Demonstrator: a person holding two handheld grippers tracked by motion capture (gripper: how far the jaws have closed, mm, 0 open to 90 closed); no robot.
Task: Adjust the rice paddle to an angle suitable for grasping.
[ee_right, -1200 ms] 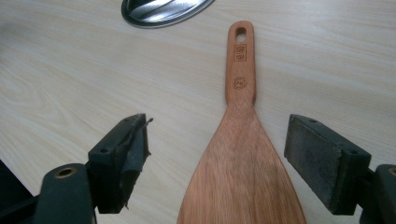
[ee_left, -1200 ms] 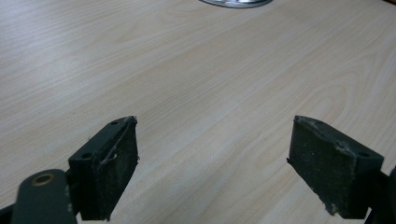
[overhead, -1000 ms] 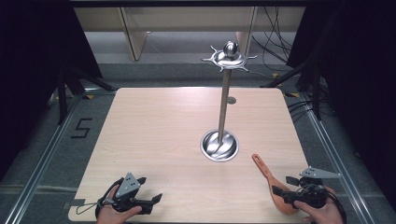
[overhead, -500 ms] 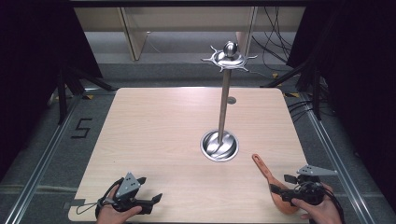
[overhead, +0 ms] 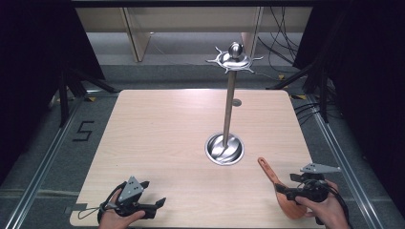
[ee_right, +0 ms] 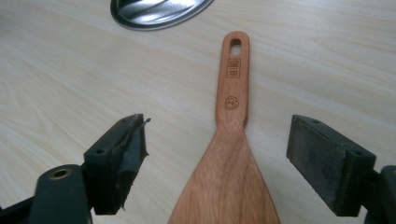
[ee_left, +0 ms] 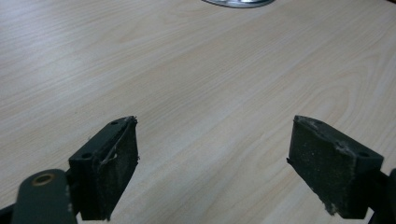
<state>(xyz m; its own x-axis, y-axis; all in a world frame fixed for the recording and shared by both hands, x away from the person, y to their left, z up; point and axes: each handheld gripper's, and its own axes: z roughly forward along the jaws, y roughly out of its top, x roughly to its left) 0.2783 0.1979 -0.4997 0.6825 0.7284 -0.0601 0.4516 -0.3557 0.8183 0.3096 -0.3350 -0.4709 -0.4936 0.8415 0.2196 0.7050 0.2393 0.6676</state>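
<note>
Resting near the front-left corner of the surface (overhead: pixel 157 124), the left tongs (overhead: pixel 160 204) sit in a hand (overhead: pixel 117 220) with jaws spread wide and nothing between them; left gripper view shows bare wood grain between the pads (ee_left: pixel 112 175) and the rim of the stand base (ee_left: pixel 238 3) at the top edge; right tongs (overhead: pixel 282 191) are at the front-right, held in the other hand (overhead: pixel 329 212), grey plate (overhead: pixel 319 168) on top, jaws released and set on either side of the wooden spatula (overhead: pixel 279 191); spatula lies flat on the surface, blade toward the person, handle pointing away toward the stand; right gripper view shows the blade (ee_right: pixel 229 186) running between the two pads (ee_right: pixel 123 158), clear gap on both sides, no contact; handle has a hang hole (ee_right: pixel 236 43) at its far end and two burnt-in marks below it; far end of the handle is near the base but apart from it; metal stand (overhead: pixel 228 109) is upright right of centre on the surface, round shiny base (overhead: pixel 224 149), thin pole, spiked disc with a ball (overhead: pixel 234 57) on top; small grey disc (overhead: pixel 236 102) on the surface behind the pole; floor marking "5" (overhead: pixel 82 130) to the left of the surface.
</note>
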